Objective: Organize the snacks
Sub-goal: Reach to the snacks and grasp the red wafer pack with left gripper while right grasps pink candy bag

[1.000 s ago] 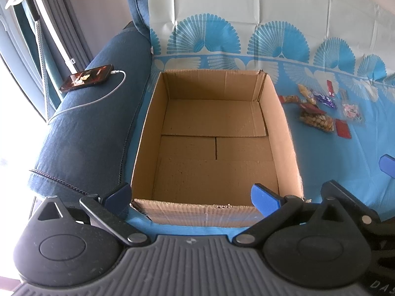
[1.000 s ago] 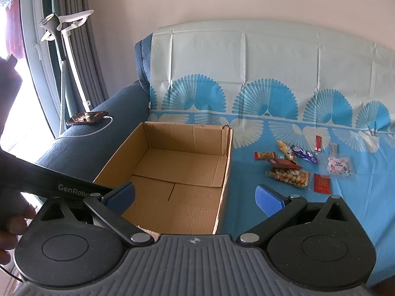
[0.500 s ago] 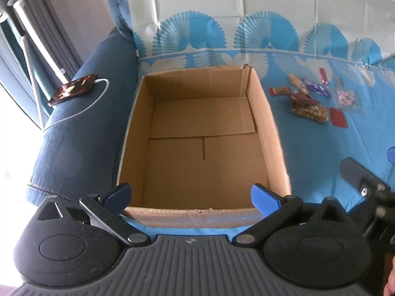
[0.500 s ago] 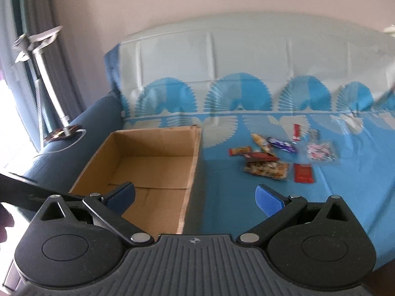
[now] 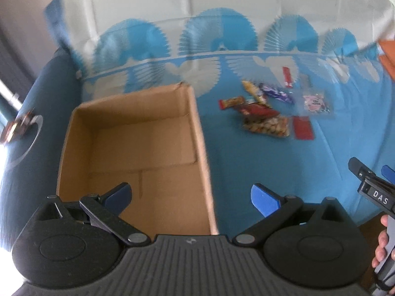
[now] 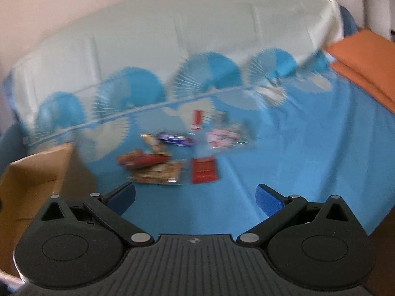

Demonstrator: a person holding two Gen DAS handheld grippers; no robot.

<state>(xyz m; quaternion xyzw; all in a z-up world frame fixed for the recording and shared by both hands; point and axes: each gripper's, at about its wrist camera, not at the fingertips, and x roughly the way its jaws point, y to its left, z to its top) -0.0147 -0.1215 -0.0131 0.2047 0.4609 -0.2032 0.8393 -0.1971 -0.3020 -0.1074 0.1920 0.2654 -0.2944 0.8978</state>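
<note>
A dark blue sofa (image 5: 29,162) wears a blue fan-patterned cover (image 5: 246,172). Plain pale wall (image 6: 123,5) behind; orange cushion (image 6: 365,59) at right

**Snacks clustered beside an open box**

An open, empty cardboard box (image 5: 138,148) sits left of centre. To its right, upper centre, small snack packets (image 5: 269,109) lie flat, clustered on the blue cloth: red, purple, pink, clear.

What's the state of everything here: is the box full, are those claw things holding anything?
Cardboard box: open-topped, empty.
Snacks: loose on the blue cloth, outside the box.
Left gripper: open, holding nothing.
Right gripper: open, holding nothing.
Phone: lying on the sofa arm, cable attached.
</note>
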